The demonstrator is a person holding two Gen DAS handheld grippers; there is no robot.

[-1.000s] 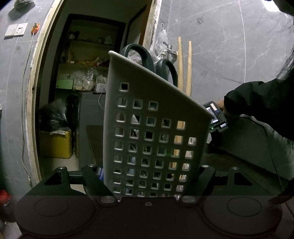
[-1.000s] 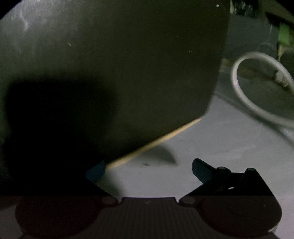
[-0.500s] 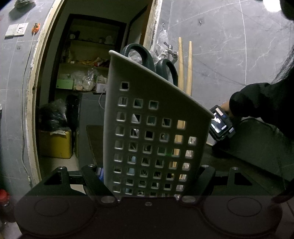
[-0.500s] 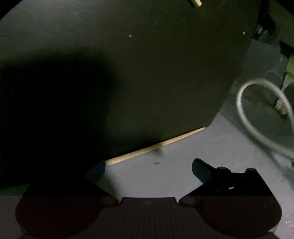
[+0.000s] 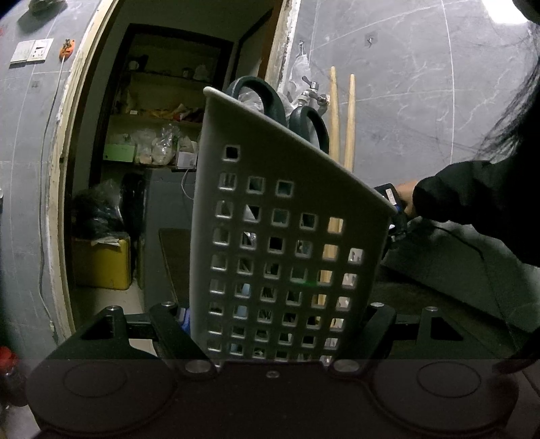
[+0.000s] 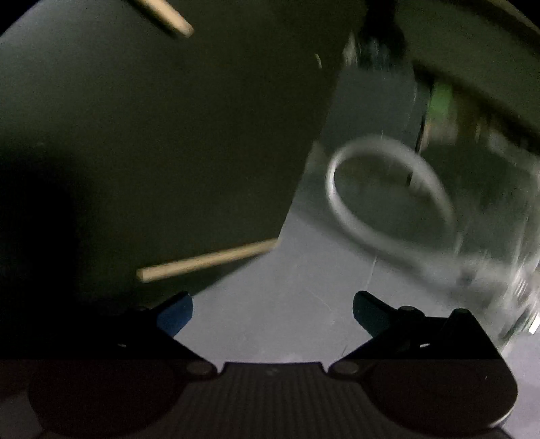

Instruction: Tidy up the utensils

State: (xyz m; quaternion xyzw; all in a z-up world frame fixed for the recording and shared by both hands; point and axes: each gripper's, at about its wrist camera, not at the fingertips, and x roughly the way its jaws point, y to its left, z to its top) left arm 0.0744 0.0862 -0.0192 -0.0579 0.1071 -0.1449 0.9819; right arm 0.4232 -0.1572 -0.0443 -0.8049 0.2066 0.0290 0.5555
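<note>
My left gripper (image 5: 276, 337) is shut on a white perforated utensil basket (image 5: 280, 236) and holds it upright, tilted a little. Dark green scissor handles (image 5: 270, 98) and two wooden chopsticks (image 5: 341, 118) stick up out of the basket. My right gripper (image 6: 272, 314) is open and empty, low over a dark mat (image 6: 152, 135). A wooden chopstick (image 6: 206, 260) lies at the mat's edge just ahead of the left finger. Another chopstick end (image 6: 165, 17) lies at the mat's far side. The right gripper also shows in the left wrist view (image 5: 395, 209), held by a hand in a black sleeve.
An open doorway (image 5: 162, 169) with shelves and a yellow box (image 5: 101, 263) lies behind the basket. A grey marble wall (image 5: 422, 101) with a tap (image 5: 312, 93) is at the right. A looped white hose (image 6: 381, 199) lies on the grey floor right of the mat.
My right gripper has swung left and forward along the mat's edge; the chopstick now lies closer ahead. The view is blurred by motion. The left gripper and basket have held still.
</note>
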